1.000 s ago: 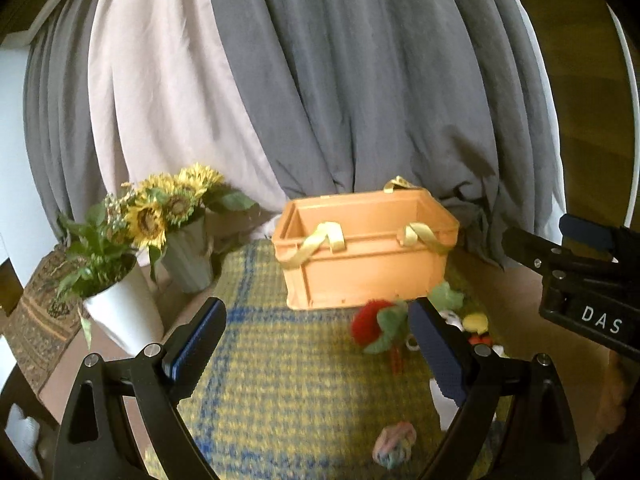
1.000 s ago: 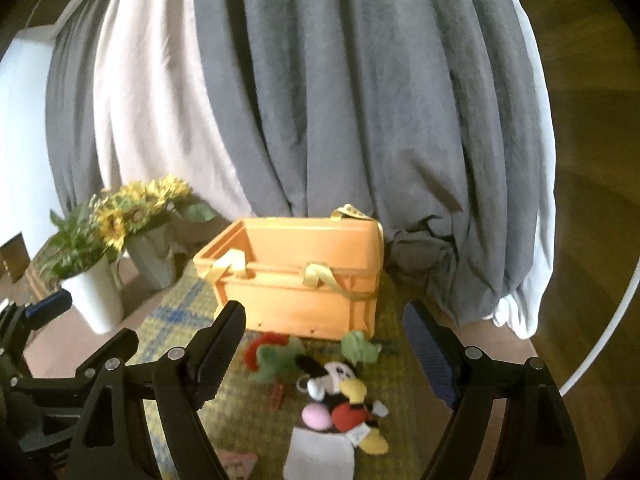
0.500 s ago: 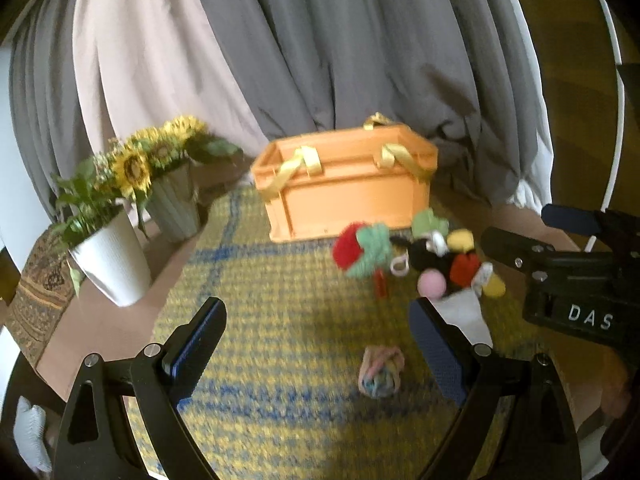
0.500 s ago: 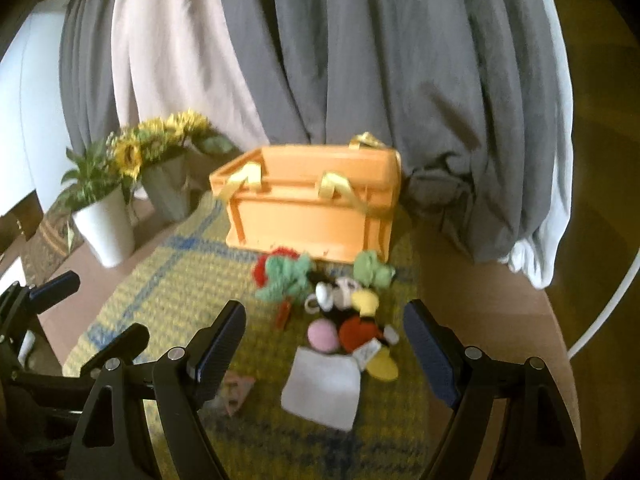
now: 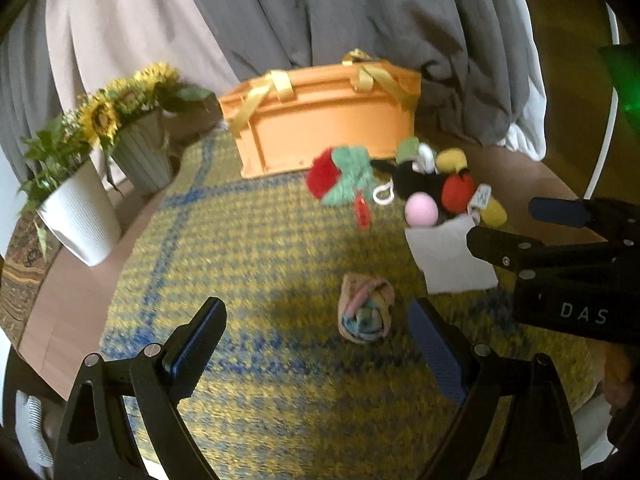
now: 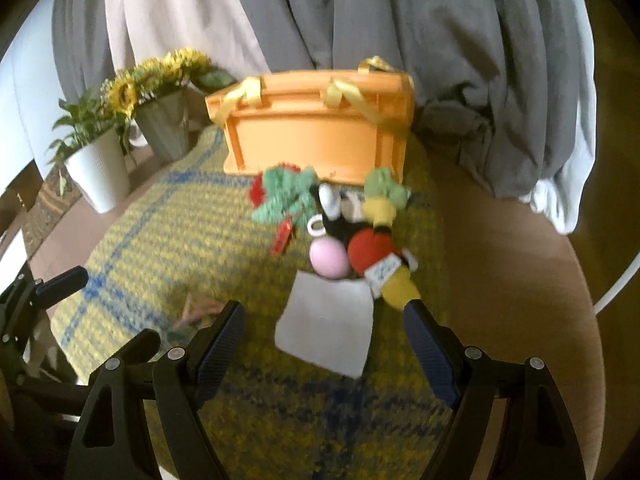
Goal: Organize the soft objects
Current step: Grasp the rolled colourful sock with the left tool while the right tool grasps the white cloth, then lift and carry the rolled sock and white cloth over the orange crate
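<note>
An orange crate (image 5: 320, 120) (image 6: 316, 136) with yellow ribbon handles stands at the back of a yellow and blue woven mat (image 5: 240, 260) (image 6: 132, 240). In front of it lie a red and green knitted toy (image 5: 340, 174) (image 6: 286, 196), a black, red and yellow mouse plush (image 5: 444, 188) (image 6: 368, 240), a pink ball (image 5: 421, 209) (image 6: 329, 258), a white cloth (image 5: 448, 260) (image 6: 328, 328) and a pastel rolled sock (image 5: 365, 314) (image 6: 196, 308). My left gripper (image 5: 316, 354) hangs open just in front of the sock. My right gripper (image 6: 324, 354) is open over the white cloth.
Sunflowers in a grey vase (image 5: 140, 152) (image 6: 164, 128) and a plant in a white pot (image 5: 80, 216) (image 6: 100, 172) stand at the mat's left edge. Grey and beige curtains (image 5: 360, 12) hang behind the crate. The round table's bare wood (image 6: 500, 260) shows on the right.
Both grippers have come down and tilted toward the mat, so the toys, cloth and sock now sit larger and nearer. Both stayed open throughout.
</note>
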{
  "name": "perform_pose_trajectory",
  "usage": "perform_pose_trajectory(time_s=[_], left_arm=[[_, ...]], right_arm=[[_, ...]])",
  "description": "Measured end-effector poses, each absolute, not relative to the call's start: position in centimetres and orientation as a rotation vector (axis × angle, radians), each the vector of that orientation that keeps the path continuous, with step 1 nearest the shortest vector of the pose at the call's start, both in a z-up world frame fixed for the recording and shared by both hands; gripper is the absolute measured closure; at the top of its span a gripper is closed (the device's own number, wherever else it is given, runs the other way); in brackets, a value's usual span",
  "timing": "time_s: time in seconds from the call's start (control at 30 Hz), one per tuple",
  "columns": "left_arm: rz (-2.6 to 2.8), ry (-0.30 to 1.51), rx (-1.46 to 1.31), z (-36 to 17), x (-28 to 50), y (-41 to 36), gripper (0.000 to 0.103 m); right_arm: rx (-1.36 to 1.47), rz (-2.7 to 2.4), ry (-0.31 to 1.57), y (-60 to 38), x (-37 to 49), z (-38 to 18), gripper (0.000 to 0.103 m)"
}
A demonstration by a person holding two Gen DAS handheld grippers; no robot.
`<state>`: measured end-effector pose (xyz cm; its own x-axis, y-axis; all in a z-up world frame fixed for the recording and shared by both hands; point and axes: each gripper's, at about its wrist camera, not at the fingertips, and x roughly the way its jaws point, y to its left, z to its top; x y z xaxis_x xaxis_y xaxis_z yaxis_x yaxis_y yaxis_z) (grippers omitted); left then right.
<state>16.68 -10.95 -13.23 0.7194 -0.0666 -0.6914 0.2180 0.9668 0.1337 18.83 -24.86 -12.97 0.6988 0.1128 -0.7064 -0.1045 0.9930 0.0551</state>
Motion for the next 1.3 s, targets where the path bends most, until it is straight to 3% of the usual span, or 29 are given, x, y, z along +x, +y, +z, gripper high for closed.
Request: perform_pose_trajectory(time_s=[0.3,0.5,0.7,0.87,1.07,1.17,1.23,1.3], left_arm=[[-0.186,0.774,0.238,-16.5,17.5,-11.8,0.011],[-0.2,0.776,0.219,-17.5,18.6,-12.0,0.017],[-0.213,0.794,0.199,-18.3,19.2,-12.1,0.03],[-0.235,0.811,0.168,-18.6,19.5,-12.0,0.041],[-0.289,0.827,0.135,-18.7,20.0,-12.2,0.063],[-0.286,0.815,0.139,-18.5,19.9,-12.3,0.064],[-0.279,0.804,0.139,-18.2,19.8,-12.3,0.064],[-0.273,0.797,0.138,-17.9,19.7,-12.3,0.064]], right_arm=[[-0.028,0.136,0.835,-24.9,19.6,-16.5,0.021],[-0.027,0.146,0.839,-25.1,20.8,-18.1,0.022],[-0.012,0.158,0.853,-25.2,21.3,-19.3,0.023],[-0.017,0.174,0.862,-25.0,21.7,-19.9,0.03],[-0.036,0.198,0.863,-24.4,21.8,-19.9,0.051],[-0.049,0.202,0.856,-24.3,21.7,-19.7,0.065],[-0.052,0.199,0.857,-24.3,21.6,-19.5,0.084],[-0.051,0.197,0.855,-24.4,21.5,-19.4,0.092]])
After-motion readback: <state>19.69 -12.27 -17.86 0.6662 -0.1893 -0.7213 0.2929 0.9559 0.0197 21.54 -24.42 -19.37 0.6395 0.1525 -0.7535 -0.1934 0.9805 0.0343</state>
